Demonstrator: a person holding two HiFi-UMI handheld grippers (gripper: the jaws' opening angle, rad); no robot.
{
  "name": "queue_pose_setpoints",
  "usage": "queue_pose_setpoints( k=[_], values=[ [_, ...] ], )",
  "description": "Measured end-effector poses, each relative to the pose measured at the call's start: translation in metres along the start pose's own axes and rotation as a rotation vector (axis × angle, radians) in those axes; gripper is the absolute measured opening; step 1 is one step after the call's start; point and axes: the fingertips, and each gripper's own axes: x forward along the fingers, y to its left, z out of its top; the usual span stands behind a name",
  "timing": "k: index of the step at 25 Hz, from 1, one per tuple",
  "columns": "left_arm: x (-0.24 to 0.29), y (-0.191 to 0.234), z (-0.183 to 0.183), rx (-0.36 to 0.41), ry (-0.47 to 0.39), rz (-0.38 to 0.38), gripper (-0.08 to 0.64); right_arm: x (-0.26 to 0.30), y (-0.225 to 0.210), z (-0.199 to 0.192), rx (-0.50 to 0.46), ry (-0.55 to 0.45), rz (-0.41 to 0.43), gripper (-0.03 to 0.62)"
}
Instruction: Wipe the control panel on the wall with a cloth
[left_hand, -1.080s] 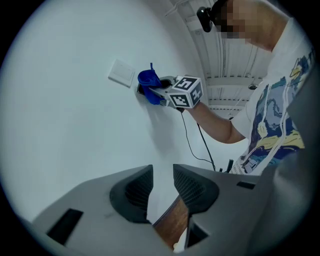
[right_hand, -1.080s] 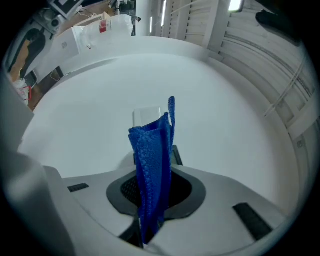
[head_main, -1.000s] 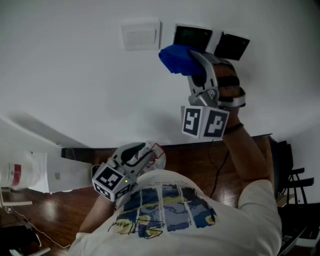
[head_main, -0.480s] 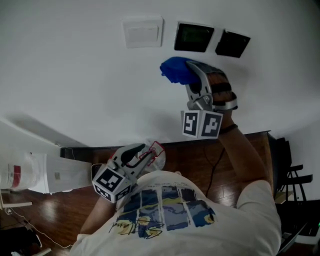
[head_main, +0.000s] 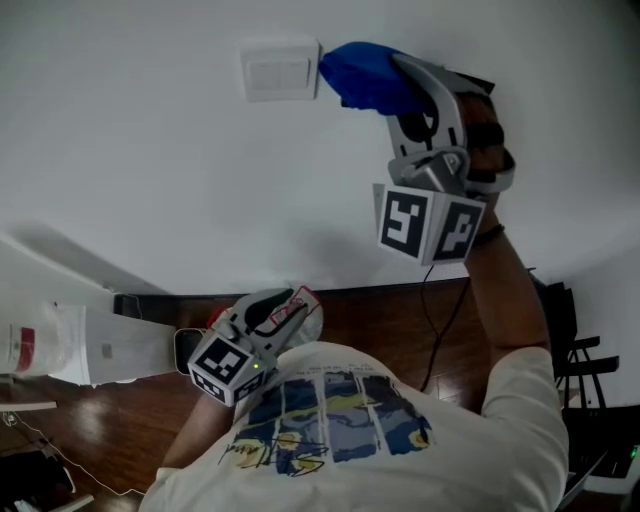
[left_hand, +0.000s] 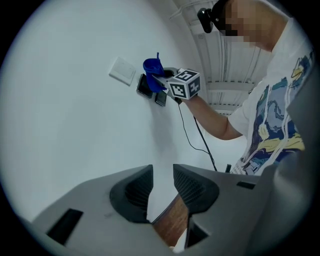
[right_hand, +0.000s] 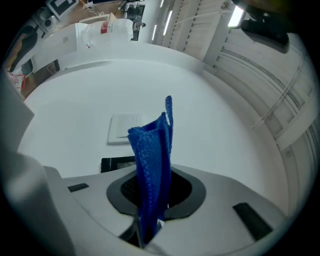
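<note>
My right gripper (head_main: 385, 80) is raised to the white wall (head_main: 150, 160) and shut on a folded blue cloth (head_main: 362, 75). The cloth lies over the left dark control panel, just right of a white switch plate (head_main: 280, 68). Only a corner of the second dark panel (head_main: 481, 83) shows behind the gripper. In the right gripper view the cloth (right_hand: 152, 160) stands up between the jaws, with the panel (right_hand: 117, 163) and plate (right_hand: 122, 129) to its left. My left gripper (head_main: 290, 305) hangs low by the person's chest, well away from the wall. Its jaws (left_hand: 162, 192) stand a narrow gap apart with nothing between them.
A black baseboard (head_main: 150, 300) meets a dark wooden floor (head_main: 120, 420) below the wall. A white bag (head_main: 50, 345) sits at the left. A thin cable (head_main: 432, 330) hangs down the wall under the panels. Black chairs (head_main: 580, 360) stand at the right.
The right gripper dropped below the panels with the cloth, then rose again up and leftward; the cloth now covers the left panel beside the switch plate. The left gripper has barely moved.
</note>
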Motion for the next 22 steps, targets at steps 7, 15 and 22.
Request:
queue_pose_setpoints(
  k=[7,15,22],
  values=[
    [-0.003,0.006,-0.005,-0.012,0.011,0.038,0.124,-0.006,0.049,-0.012,0.018,0.006,0.072,0.077],
    [0.007,0.005,-0.007,-0.009,0.019,0.039,0.124,-0.018,0.106,-0.018,0.042,-0.008,0.144,0.077],
    [0.013,0.002,-0.008,-0.007,0.030,0.044,0.124,-0.021,0.150,-0.030,0.031,-0.008,0.185,0.077]
  ],
)
